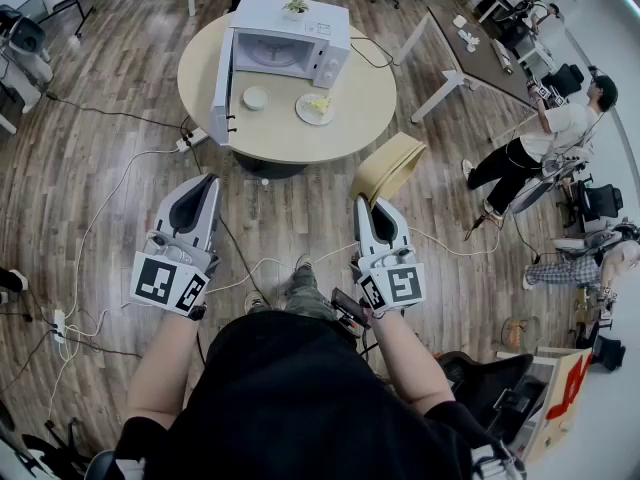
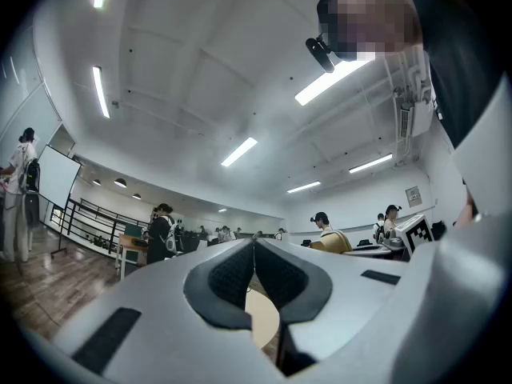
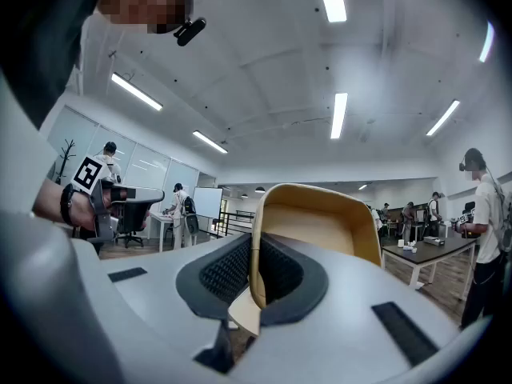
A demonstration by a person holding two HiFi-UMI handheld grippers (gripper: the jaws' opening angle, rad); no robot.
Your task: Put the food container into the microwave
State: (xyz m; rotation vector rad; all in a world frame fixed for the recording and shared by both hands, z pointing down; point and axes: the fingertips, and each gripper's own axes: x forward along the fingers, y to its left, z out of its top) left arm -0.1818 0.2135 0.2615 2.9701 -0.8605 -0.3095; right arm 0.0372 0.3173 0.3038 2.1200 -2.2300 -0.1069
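My left claw [image 1: 207, 181] is closed, pads together, with nothing between them. Ahead, well apart from both claws, the microwave [image 1: 290, 40] stands with its door open on the round counter [image 1: 365, 108]. My right claw [image 1: 366, 201] is clamped on one wall of the tan food container [image 1: 391, 166], short of the counter.

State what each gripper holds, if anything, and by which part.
The right gripper pinches the tan food container by the edge of one wall. The left gripper is shut and holds nothing.
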